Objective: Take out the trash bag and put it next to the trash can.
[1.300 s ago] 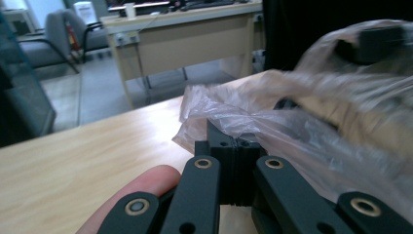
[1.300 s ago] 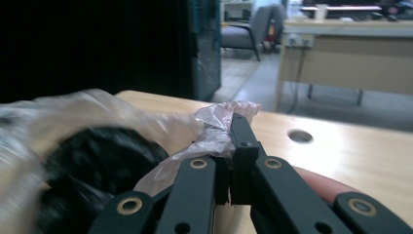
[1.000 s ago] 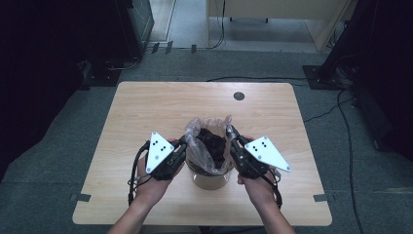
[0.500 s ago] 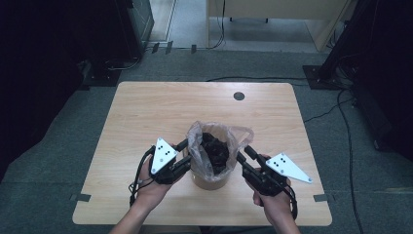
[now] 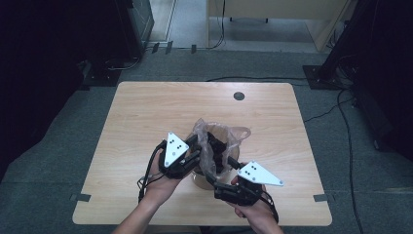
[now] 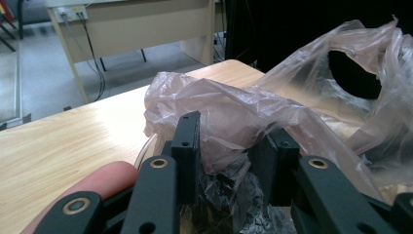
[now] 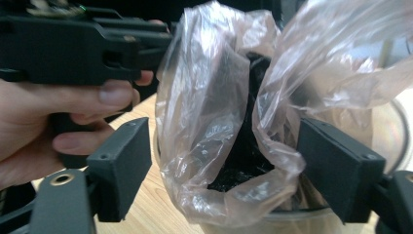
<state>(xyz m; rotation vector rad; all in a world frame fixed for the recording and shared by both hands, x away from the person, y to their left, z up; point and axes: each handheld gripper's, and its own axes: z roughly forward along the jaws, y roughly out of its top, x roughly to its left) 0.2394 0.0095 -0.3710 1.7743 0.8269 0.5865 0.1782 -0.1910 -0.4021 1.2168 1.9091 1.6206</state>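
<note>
right gripper view: clear bag point(image 7: 229, 126) holds black stuff point(image 7: 243, 165); right fingers point(image 7: 124, 165) apart, left fingers point(image 6: 187, 146) pinch bag.

Right gripper point(image 7: 221, 170) with jaws spread wide on either side of a thin clear bag point(image 7: 229, 112) with dark contents, the bag sitting in a bowl point(image 7: 389, 122) on the table point(image 7: 146, 214). At upper left, a hand point(image 7: 58, 117) holds the left gripper point(image 7: 92, 44).

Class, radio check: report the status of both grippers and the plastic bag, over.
Left gripper shut on plastic bag. Right gripper open around bag's near edge. Bag sits in clear bowl on table. Nothing in the way.
</note>
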